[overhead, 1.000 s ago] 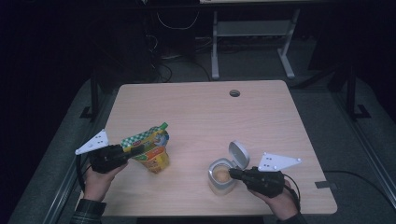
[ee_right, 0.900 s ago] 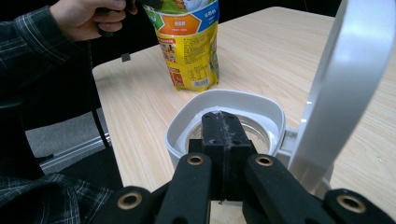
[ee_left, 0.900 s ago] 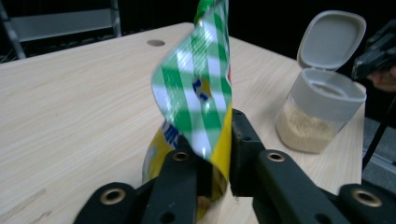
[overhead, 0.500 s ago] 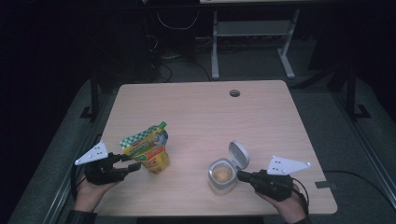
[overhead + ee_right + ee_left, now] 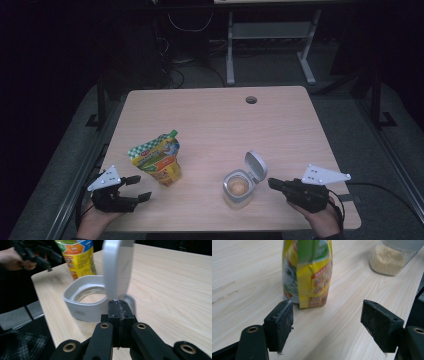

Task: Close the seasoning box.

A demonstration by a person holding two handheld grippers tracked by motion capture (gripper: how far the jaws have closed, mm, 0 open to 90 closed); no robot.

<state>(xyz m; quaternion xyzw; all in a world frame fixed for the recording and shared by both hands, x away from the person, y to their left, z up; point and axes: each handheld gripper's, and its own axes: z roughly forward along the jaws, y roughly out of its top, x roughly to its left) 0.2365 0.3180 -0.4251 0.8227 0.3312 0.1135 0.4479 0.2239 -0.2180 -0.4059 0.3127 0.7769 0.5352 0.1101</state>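
A yellow and green stand-up pouch stands upright at the table's near left. My left gripper sits just short of it near the front edge, open and holding nothing. In the left gripper view the pouch rises beyond the two spread pads. A clear jar of beige grains stands at the near right with its white flip lid raised. My right gripper is shut, a little to the jar's right. In the right gripper view its tips point at the lid's hinge side, with the jar's rim beyond.
The wooden table has a round cable hole at the back. The right gripper view also shows the pouch and the other hand's gripper farther off. Dark floor, cables and a white stand lie beyond the table.
My left gripper has let go of the pouch, opened and drawn back toward the front left edge. My right gripper has pulled away from the jar to the right.
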